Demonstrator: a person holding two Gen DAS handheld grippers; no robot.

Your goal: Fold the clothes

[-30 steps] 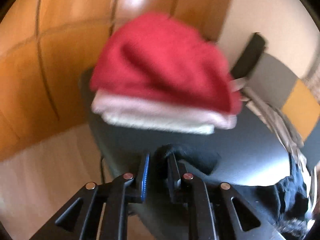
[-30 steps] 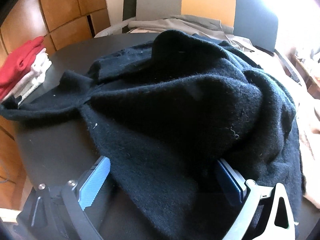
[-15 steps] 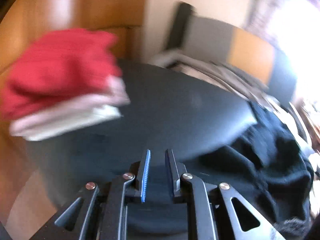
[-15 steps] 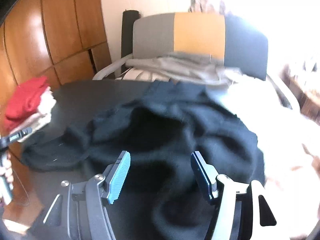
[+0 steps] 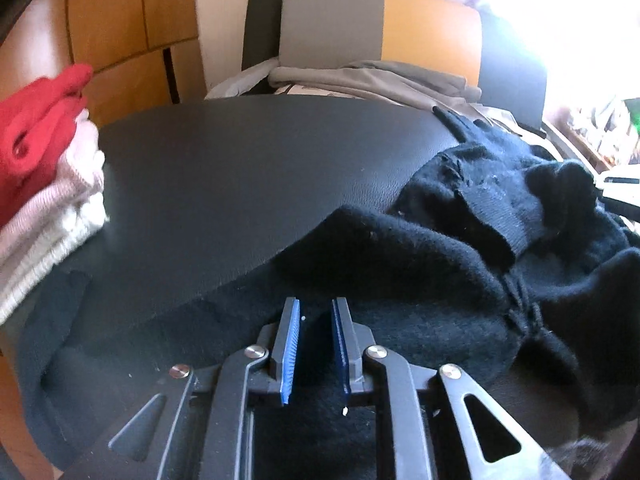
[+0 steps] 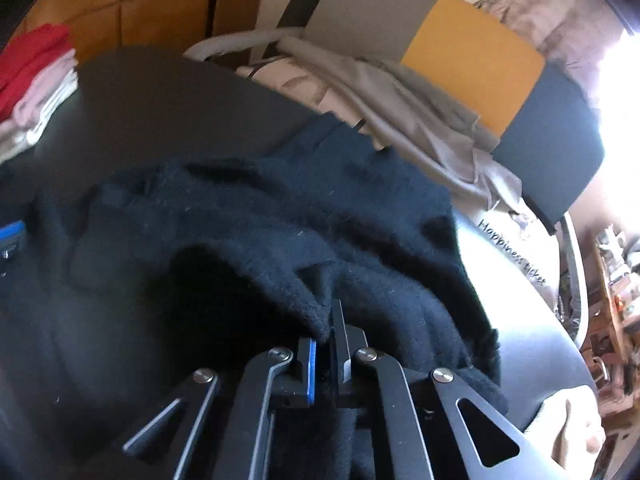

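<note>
A black knit sweater (image 5: 440, 248) lies rumpled on the dark round table (image 5: 240, 168), bunched toward the right. My left gripper (image 5: 314, 308) is at the near edge with a strip of the black knit between its blue pads; its jaws are opening slightly but still hold the cloth. In the right wrist view the sweater (image 6: 280, 208) is heaped in front of my right gripper (image 6: 326, 320), which is shut on a raised fold of it. One blue pad of the left gripper (image 6: 12, 236) peeks in at the left edge.
A folded stack with a red garment on top (image 5: 36, 120) sits at the table's left edge, also the stack (image 6: 36, 60). Behind the table stands a grey and orange chair (image 5: 380, 24) with grey clothes (image 5: 380, 76) draped over it. A hand (image 6: 580, 428) shows bottom right.
My right gripper went from wide open around the sweater to shut on a fold. The left gripper swung away from the red stack, which slid to the left edge, still holding black cloth.
</note>
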